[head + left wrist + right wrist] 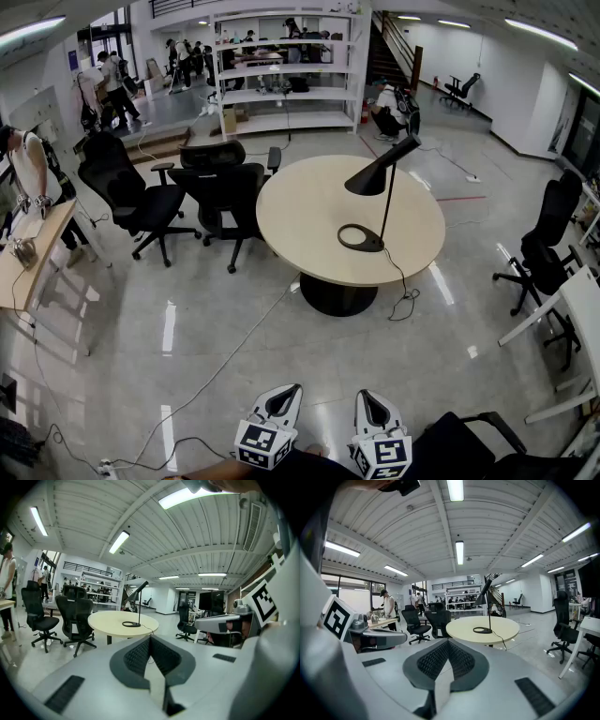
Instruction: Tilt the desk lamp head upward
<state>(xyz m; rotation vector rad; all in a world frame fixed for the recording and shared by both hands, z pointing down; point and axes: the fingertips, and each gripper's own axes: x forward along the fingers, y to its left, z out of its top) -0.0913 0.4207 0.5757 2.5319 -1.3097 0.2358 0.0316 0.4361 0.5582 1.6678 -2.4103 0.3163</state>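
Observation:
A black desk lamp [380, 174] stands on the round beige table [309, 216] far ahead. Its cone head hangs down to the left of a thin stem, which rises from a ring base [361, 238]. Both grippers are low at the near edge of the head view, well short of the table. The left gripper [285, 391] and the right gripper [367, 397] each have their jaws shut with nothing between them. In the left gripper view the lamp [139, 603] shows small beyond the left gripper [150, 637]. Over the right gripper [449, 642], the lamp [488, 607] appears distant too.
Black office chairs [220, 192] stand left of the table, and another chair [548, 239] stands at the right. The lamp's cord [405, 291] drops to the floor. A longer cable [220, 361] crosses the floor. A wooden desk [23, 258] stands left, and people are far back.

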